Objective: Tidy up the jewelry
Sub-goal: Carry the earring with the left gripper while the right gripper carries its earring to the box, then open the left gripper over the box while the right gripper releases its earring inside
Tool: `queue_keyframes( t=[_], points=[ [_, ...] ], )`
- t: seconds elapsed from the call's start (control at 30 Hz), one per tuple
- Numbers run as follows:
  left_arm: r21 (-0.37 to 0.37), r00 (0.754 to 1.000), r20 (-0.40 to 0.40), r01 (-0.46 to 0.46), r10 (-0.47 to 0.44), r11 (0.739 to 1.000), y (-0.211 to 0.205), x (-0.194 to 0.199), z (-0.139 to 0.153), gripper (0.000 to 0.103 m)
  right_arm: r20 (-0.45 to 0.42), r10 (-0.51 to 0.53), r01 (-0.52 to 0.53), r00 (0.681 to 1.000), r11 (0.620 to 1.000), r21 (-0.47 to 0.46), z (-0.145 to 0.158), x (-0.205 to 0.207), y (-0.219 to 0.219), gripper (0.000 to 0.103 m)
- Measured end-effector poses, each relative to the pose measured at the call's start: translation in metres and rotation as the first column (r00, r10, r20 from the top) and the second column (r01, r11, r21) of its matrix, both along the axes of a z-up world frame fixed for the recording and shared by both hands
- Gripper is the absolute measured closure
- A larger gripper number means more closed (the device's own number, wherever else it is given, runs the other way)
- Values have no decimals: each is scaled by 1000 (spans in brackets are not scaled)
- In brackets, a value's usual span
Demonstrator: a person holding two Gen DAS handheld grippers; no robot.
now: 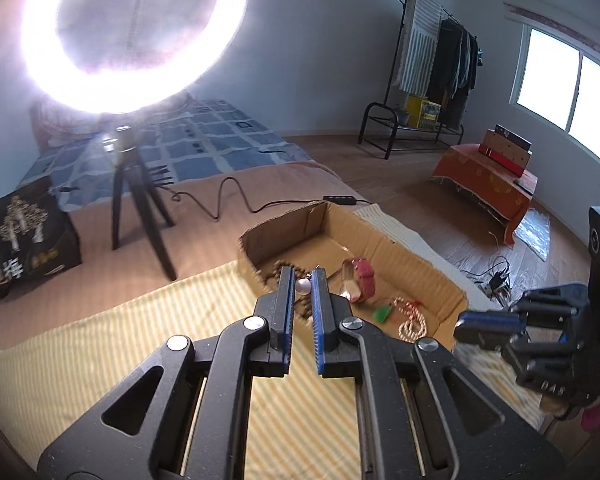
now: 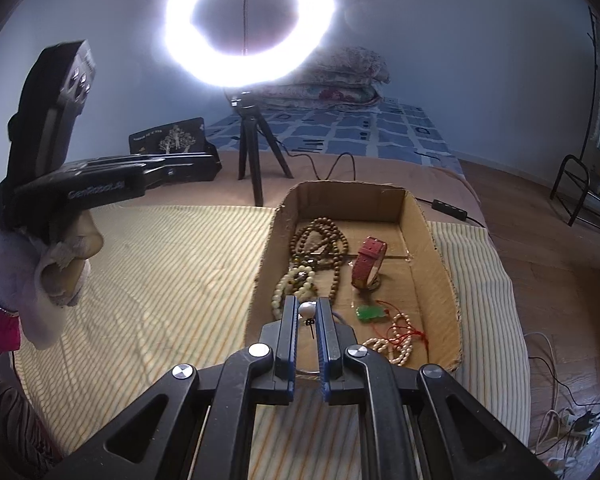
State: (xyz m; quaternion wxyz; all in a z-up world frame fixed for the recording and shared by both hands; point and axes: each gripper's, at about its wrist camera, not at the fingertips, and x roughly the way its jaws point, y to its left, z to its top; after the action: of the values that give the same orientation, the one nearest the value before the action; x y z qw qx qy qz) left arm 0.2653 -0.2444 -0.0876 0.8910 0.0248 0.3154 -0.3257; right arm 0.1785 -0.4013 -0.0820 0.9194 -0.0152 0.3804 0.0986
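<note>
Both grippers pinching pearl earrings above the box

The left gripper [image 1: 303, 286] and right gripper [image 2: 307, 310] each had jaws narrowed on a small white pearl earring [image 1: 302, 286] [image 2: 306, 310], over the open brown cardboard box [image 2: 436, 240] on the bed's striped cover. Lowering each onto bare floor, apart from the beads, would likely avoid tangles.

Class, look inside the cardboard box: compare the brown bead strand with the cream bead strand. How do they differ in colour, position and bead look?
The brown bead strand is dark and wood-toned; the cream bead strand is pale and glossy. The brown bead strand lies toward the box's far end; the cream bead strand sits nearer the camera. The brown bead strand's coil spreads wider than the cream bead strand's. Both are loosely coiled on the floor of the cardboard box, touching each other.
</note>
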Motion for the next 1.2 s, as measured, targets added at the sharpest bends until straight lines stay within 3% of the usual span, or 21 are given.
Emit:
queue_keyframes(
  t=[0.43,0.93,1.2],
  points=[
    [20,1000,-14,15,-15,1000,-46,29,-7,97,-14,-40,40,999,999,20,-9,19,-23,97],
    [39,999,-8,32,-31,999,-64,29,-6,97,-31,-52,53,998,998,39,-15,29,-32,96],
    [57,1000,6,29,-29,998,-70,27,-5,97,-25,-54,55,998,998,40,-15,28,-32,78]
  ],
)
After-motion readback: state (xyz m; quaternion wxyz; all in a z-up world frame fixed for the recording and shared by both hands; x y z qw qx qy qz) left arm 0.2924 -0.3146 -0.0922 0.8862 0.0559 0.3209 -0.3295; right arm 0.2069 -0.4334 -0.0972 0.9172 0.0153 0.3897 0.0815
